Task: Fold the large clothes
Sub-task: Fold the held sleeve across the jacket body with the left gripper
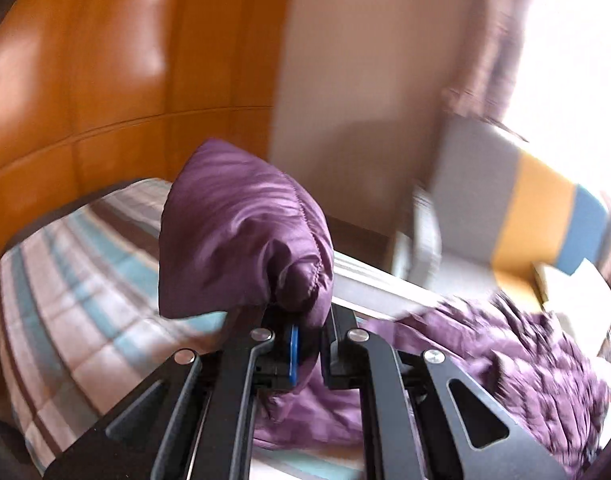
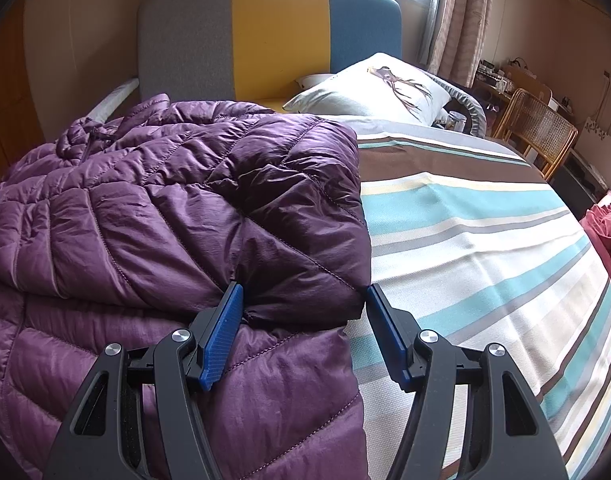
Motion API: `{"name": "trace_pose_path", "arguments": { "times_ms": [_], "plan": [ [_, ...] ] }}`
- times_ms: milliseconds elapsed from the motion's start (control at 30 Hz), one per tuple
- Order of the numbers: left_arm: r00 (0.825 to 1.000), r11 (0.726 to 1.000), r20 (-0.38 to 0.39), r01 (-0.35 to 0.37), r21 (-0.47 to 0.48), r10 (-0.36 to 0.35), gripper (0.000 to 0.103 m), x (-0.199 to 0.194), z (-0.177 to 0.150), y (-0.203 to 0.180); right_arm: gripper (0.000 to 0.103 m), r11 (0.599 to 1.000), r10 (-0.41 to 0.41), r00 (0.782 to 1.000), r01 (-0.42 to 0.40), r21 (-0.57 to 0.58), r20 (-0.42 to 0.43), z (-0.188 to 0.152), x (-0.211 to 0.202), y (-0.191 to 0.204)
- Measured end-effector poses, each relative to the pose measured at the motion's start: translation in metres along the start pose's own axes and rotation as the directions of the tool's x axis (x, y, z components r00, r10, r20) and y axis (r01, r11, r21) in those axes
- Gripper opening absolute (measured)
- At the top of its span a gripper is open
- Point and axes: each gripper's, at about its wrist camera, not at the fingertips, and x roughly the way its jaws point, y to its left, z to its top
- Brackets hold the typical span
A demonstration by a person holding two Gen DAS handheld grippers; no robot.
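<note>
purple down jacket (image 2: 177, 216) lies partly folded on the striped bed (image 2: 485, 248), its folded corner between the spread fingers of the right hand-held gripper (image 2: 303, 312). left hand-held gripper (image 1: 309, 344) is clenched on a lifted cuff (image 1: 241, 232), raised over the bed and likely nearer the coming fold.

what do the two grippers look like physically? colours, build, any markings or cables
Both match: the left gripper and right gripper have matte black linkage arms with triangular cutouts and round silver pivot pins. The jaws carry flat blue pads with a fine ribbed texture, mounted on black carriers. No cables, labels or markings show in either wrist view, and no sleeves or hands are in frame.
</note>
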Motion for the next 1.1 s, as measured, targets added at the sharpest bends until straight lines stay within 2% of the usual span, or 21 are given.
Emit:
{"name": "trace_pose_path", "arguments": {
  "times_ms": [200,433,600,867,1000,1100],
  "plan": [
    [0.996,0.984,-0.031,0.092,0.154,-0.088,0.007,-0.008,-0.021,-0.075,0.063,1.0,0.012,1.0,-0.012,0.014,-0.003,0.001,0.002,-0.003],
    [0.979,0.923,-0.098,0.2,0.33,-0.177,0.007,-0.018,-0.05,-0.16,0.063,0.999,0.028,1.0,-0.028,0.032,-0.005,0.001,0.003,-0.005],
    [0.965,0.863,-0.156,0.257,0.435,-0.209,0.007,-0.025,-0.077,-0.207,0.063,0.998,0.037,0.999,-0.037,0.041,-0.005,0.0,0.002,-0.007],
    [0.943,0.788,-0.223,0.329,0.52,-0.246,0.007,-0.037,-0.11,-0.258,0.063,0.998,0.041,0.999,-0.041,0.045,-0.006,0.0,0.002,-0.008],
    [0.933,0.762,-0.261,0.355,0.541,-0.25,0.008,-0.036,-0.122,-0.276,0.063,0.998,0.047,0.999,-0.047,0.05,-0.007,0.0,0.002,-0.008],
    [0.918,0.753,-0.29,0.39,0.53,-0.271,0.02,-0.034,-0.127,-0.284,0.063,0.997,0.051,0.999,-0.05,0.053,-0.008,0.0,0.002,-0.009]
  ]
}}
